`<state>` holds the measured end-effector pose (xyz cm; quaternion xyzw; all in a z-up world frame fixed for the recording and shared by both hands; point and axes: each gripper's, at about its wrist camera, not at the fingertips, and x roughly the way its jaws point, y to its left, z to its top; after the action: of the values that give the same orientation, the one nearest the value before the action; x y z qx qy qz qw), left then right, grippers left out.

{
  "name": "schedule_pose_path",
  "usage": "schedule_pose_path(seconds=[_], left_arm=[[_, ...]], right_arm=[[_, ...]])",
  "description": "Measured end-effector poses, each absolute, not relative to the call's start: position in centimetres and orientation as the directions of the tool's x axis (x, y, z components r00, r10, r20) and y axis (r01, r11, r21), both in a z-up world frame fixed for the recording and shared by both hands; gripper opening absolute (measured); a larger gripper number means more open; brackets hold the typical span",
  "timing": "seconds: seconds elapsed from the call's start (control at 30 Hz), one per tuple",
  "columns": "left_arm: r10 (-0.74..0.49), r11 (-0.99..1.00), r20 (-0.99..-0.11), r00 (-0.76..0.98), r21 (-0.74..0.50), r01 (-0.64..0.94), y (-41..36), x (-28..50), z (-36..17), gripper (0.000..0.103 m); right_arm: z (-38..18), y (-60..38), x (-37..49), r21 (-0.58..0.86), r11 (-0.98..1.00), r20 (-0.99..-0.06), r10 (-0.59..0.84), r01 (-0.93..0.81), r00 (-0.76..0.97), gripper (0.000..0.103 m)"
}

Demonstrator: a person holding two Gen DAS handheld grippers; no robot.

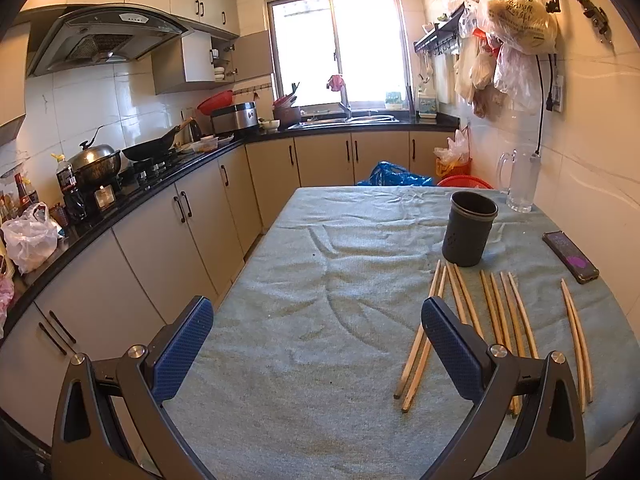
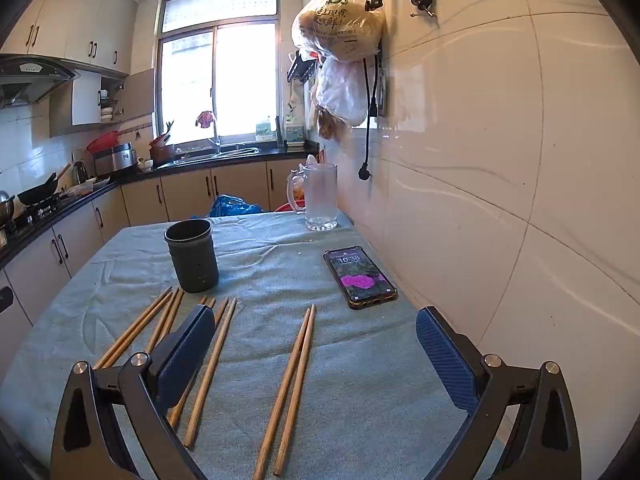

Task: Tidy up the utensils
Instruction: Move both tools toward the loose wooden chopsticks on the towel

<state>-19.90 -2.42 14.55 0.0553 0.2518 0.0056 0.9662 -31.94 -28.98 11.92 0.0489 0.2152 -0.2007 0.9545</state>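
Note:
Several wooden chopsticks [image 1: 504,312] lie in pairs on the grey-blue tablecloth [image 1: 320,280], in front of a dark empty utensil holder [image 1: 469,229]. My left gripper [image 1: 316,312] is open and empty above the cloth, left of the chopsticks; its right finger hides part of one pair. In the right wrist view the holder [image 2: 193,255] stands upright behind the chopstick row [image 2: 160,328]. My right gripper [image 2: 316,320] is open and empty, with one separate pair [image 2: 294,376] between its fingers below it.
A phone [image 2: 359,276] lies near the wall on the right. A glass mug [image 2: 320,196] stands at the table's far right corner. The kitchen counter with wok and pots [image 1: 120,160] runs along the left. Bags [image 2: 340,24] hang on the tiled wall.

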Motion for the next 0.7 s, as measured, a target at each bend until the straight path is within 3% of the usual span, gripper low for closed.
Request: schedule_pose_path(seconds=[0.23, 0.7], left_arm=[[0.024, 0.995, -0.484, 0.875, 0.098, 0.027, -2.4, -19.7, 14.2, 0.103], [0.040, 0.994, -0.541, 0.840, 0.106, 0.021, -2.7, -17.3, 12.4, 0.103]], right_arm=[[11.8, -29.2, -32.5, 0.000, 0.899, -0.386, -0.404, 0.438, 0.829, 0.103], [9.9, -29.6, -29.7, -0.013, 0.908, -0.462, -0.376, 0.418, 0.803, 0.103]])
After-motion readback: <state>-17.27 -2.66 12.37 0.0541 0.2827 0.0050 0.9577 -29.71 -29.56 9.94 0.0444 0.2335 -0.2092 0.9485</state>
